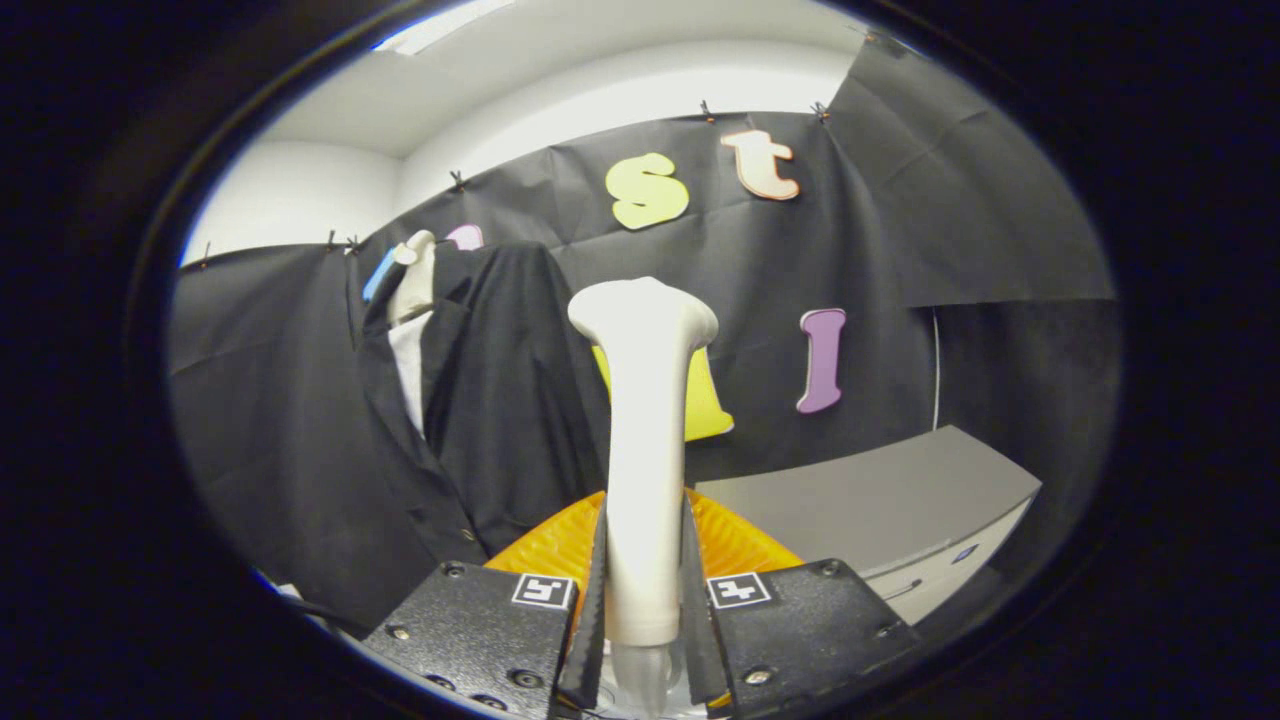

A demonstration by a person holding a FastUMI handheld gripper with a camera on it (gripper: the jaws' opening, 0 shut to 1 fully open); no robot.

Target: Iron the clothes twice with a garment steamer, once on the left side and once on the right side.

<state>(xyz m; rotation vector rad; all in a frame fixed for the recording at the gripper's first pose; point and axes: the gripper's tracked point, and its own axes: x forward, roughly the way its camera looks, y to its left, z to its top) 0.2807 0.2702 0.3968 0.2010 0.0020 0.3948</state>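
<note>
A white garment steamer [645, 440] stands upright between my fingers, its handle pinched on both sides and its wide head up top. My gripper [643, 590] is shut on that handle. To the left and a little beyond the steamer head hangs a black jacket [470, 420] on a white mannequin torso [412, 290], with a white shirt front showing between the lapels. The steamer head is close to the jacket's right edge; I cannot tell whether it touches the cloth.
A grey cabinet [880, 510] with a flat top stands to the right, beyond my fingers. An orange ribbed object [735, 545] lies just behind the steamer handle. Black cloth walls close in the back and right.
</note>
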